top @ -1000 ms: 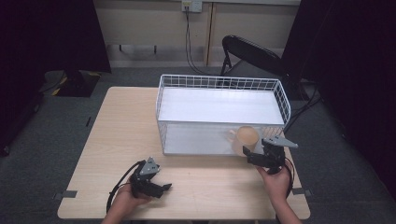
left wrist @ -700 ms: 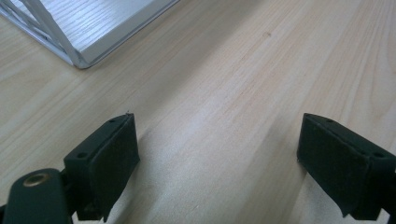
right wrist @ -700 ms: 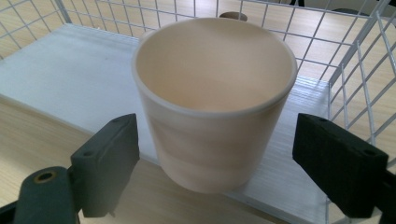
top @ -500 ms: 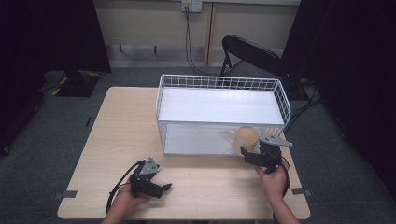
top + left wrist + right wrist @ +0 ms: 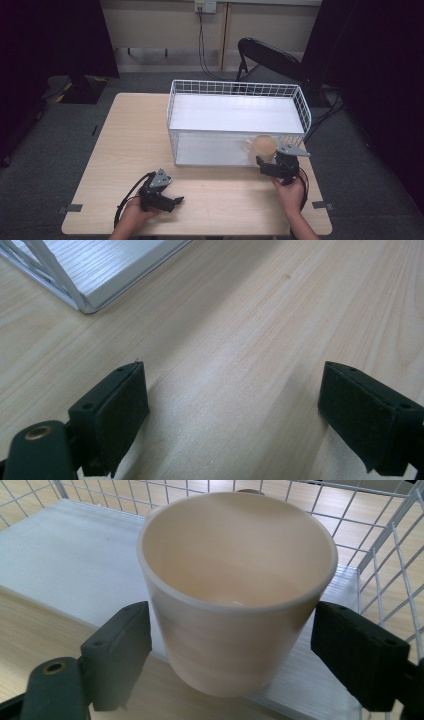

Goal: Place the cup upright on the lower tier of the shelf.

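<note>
Nearest the camera, at the front edge of the pale wooden table [image 5: 120, 150]: left gripper [image 5: 161, 195], jaws spread wide over bare wood, nothing between them, resting low and idle. Well apart from the cup.

Farther in and to the right: right gripper [image 5: 274, 167], pointed away from the person toward the basket's near right corner. Between its jaws, a cream-coloured ceramic mug [image 5: 235, 587], upright, mouth open to the camera, long axis vertical, handle turned to the far side. Jaws flank the mug's lower wall; on the left side touching or nearly so, on the right a sliver of gap visible, so released or barely closing, not yet a firm clench by the look of it. Mug bottom apparently at the lip of the basket's floor, partly over the table edge of it.

Beyond: white wire basket with a pale flat floor [image 5: 235, 112], empty across its left and middle. Wire wall close on the mug's right, hence little room that way; plenty of room leftward and straight up.
</note>
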